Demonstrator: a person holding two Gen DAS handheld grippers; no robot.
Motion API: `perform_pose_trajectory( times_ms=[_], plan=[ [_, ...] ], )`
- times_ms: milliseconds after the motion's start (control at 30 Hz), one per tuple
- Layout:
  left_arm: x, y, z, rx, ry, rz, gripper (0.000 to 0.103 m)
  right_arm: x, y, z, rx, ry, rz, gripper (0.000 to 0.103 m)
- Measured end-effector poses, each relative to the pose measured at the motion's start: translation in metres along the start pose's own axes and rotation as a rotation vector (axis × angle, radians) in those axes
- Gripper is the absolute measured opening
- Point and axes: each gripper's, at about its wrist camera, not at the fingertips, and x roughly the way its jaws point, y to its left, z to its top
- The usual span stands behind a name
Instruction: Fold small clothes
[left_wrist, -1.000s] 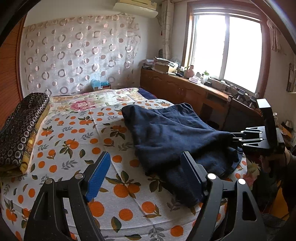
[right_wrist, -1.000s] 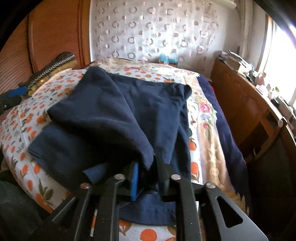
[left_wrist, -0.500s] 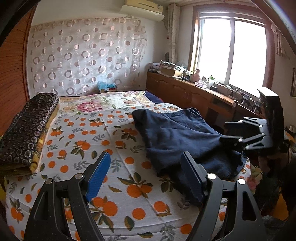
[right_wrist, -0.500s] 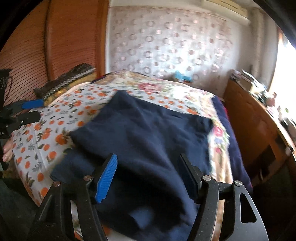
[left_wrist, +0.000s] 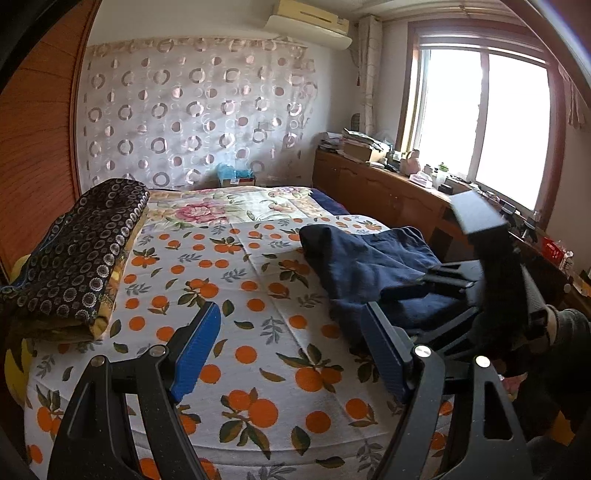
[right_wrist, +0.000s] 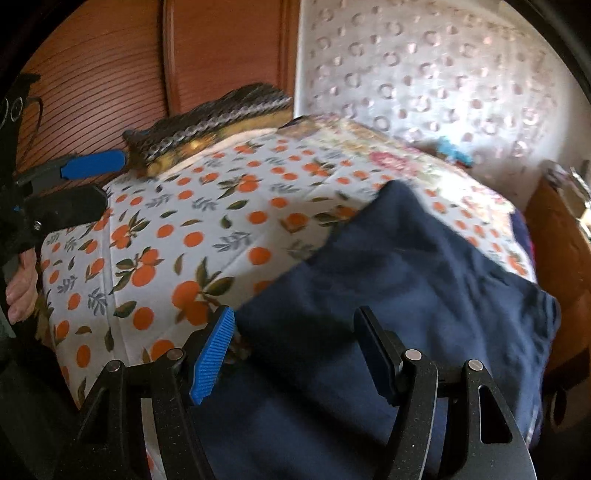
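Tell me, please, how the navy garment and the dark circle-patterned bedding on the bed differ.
The navy garment is plain, while the circle-patterned bedding is covered in pale rings. The garment lies rumpled near the window side of the bed; the bedding is a neat folded stack by the wooden wall. Both rest on the orange-print sheet.

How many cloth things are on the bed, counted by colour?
Dark blue: 1, the navy garment, crumpled on the orange-print sheet.
Black with white rings: 1, the folded blanket at the bed's edge.
Total: 2
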Motion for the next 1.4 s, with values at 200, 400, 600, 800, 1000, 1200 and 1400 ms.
perform_pose_trajectory(
  times_ms=[200, 400, 600, 800, 1000, 1200, 1400],
  plan=[
    [0.001, 0.004, -0.001, -0.008, 0.002, 0.0, 0.079, 0.026, 0.001, 0.005, -0.036, 0.059, -0.013, 0.069],
    [0.003, 0.002, -0.002, -0.003, 0.008, -0.003, 0.079, 0.025, 0.001, 0.004, -0.032, 0.045, -0.058, 0.049],
    [0.004, 0.001, -0.004, 0.004, 0.013, -0.008, 0.079, 0.003, -0.019, 0.014, 0.031, -0.028, -0.029, 0.012],
    [0.007, -0.001, -0.006, 0.004, 0.023, -0.016, 0.079, -0.037, -0.071, 0.035, 0.125, -0.136, -0.121, 0.012],
    [0.009, -0.005, -0.008, 0.013, 0.027, -0.029, 0.079, -0.041, -0.13, 0.044, 0.173, -0.112, -0.306, 0.012],
    [0.015, -0.015, -0.013, 0.037, 0.048, -0.043, 0.079, -0.008, -0.179, 0.044, 0.248, -0.021, -0.443, 0.012],
    [0.019, -0.021, -0.016, 0.05, 0.064, -0.051, 0.079, 0.027, -0.198, 0.046, 0.316, 0.08, -0.634, 0.018]
  ],
)
